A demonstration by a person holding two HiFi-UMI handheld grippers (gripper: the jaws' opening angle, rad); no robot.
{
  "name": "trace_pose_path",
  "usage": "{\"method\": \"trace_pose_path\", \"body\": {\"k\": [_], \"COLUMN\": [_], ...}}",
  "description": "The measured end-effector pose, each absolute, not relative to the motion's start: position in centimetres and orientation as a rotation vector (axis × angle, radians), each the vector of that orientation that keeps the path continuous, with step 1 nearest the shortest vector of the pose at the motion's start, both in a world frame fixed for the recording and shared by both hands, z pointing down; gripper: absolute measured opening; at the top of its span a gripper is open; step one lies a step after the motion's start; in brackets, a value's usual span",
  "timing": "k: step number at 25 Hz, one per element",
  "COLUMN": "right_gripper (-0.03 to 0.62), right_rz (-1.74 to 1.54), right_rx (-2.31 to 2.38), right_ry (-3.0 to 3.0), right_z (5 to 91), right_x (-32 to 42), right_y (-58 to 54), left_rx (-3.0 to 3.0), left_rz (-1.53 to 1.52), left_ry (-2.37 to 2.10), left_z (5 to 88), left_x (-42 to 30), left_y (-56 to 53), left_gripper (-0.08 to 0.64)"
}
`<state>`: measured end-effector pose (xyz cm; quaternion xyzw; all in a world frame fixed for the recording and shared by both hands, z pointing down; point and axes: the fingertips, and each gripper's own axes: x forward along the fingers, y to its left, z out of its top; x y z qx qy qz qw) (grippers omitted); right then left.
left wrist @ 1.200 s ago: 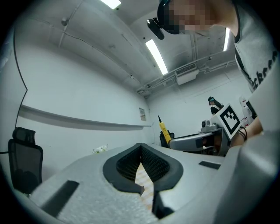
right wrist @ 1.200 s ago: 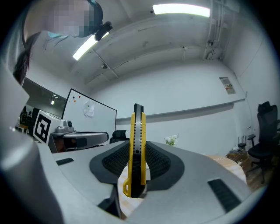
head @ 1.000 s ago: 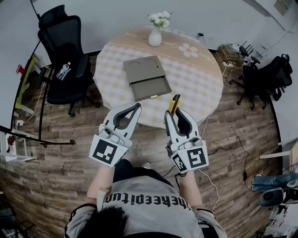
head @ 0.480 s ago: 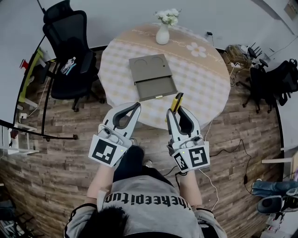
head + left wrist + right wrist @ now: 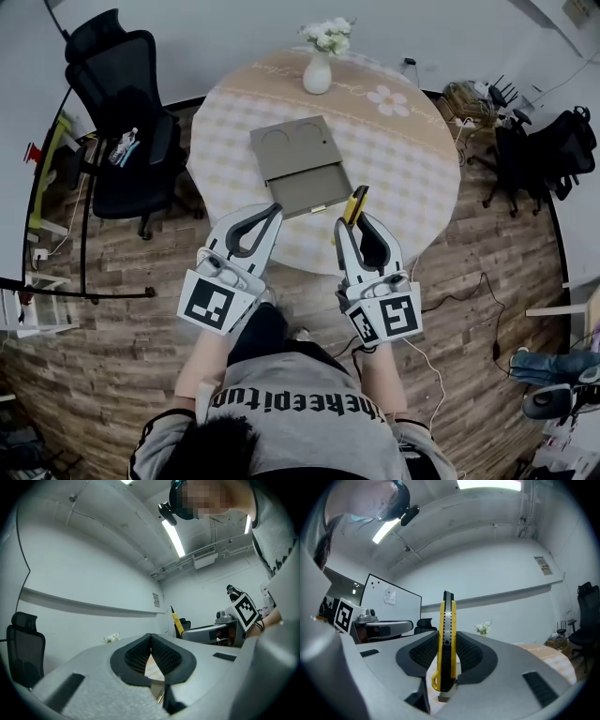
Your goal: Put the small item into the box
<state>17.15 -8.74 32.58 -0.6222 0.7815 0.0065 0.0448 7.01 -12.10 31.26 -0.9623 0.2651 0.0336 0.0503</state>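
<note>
On the round checked table lies an olive box whose shallow drawer is pulled out toward me. My right gripper is shut on a yellow utility knife, which stands upright between the pads, just right of the drawer's front. My left gripper hovers at the drawer's near left corner. Its jaws meet at the tips with nothing between them. Both grippers point level over the table's near edge.
A white vase of flowers stands at the table's far side. A black office chair sits to the left and another chair to the right. Cables trail over the wooden floor.
Both grippers have moved forward over the table's near edge, closer to the box. The knife stays held in the right one, and the left jaws stay closed.
</note>
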Motion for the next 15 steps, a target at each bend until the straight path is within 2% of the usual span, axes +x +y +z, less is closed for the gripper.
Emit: {"method": "trace_pose_path", "body": {"k": [15], "right_gripper": [0.118], "right_rz": [0.015], "right_rx": [-2.039], "right_ry": [2.305], "right_z": [32.9], "right_x": [17.1], "right_y": [-16.1], "left_rx": [-2.982], "left_rz": [0.115], "left_ry": [0.670], "left_z": [31.5], "left_x": [7.2], "left_y": [-20.6], "left_gripper": [0.015]}}
